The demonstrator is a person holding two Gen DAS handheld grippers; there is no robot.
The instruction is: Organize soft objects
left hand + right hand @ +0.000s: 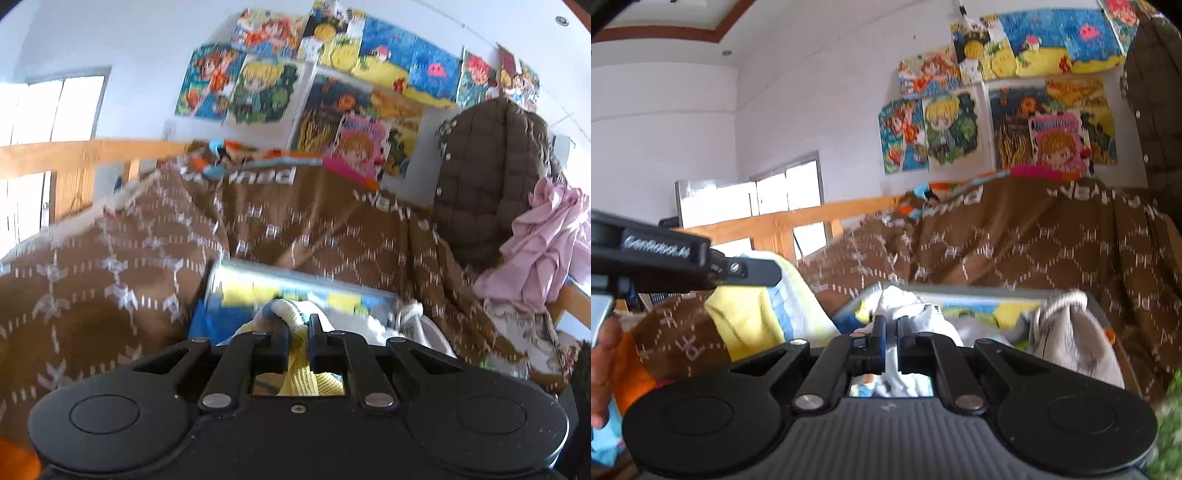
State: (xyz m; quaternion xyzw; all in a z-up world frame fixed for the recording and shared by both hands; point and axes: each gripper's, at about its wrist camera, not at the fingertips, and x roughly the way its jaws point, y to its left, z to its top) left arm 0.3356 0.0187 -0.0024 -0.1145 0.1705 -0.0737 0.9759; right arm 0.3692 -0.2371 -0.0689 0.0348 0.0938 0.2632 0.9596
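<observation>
In the left wrist view my left gripper (298,326) is shut on a yellow knit cloth (301,384) with a white and blue end, which bunches up between the pads. From the right wrist view, the left gripper (768,275) shows at the left, with that yellow cloth (746,317) hanging under it. My right gripper (891,326) is shut on a white cloth (905,304) that rises between its fingers. Just beyond both grippers stands a fabric bin (295,282) (982,308) with a blue and yellow print and a rope handle (1063,297).
A brown blanket (122,258) with a white diamond pattern is heaped around the bin. Behind it runs a wooden rail (74,155) below a wall of posters (332,92). A dark quilted jacket (487,177) and a pink cloth (543,243) hang at the right.
</observation>
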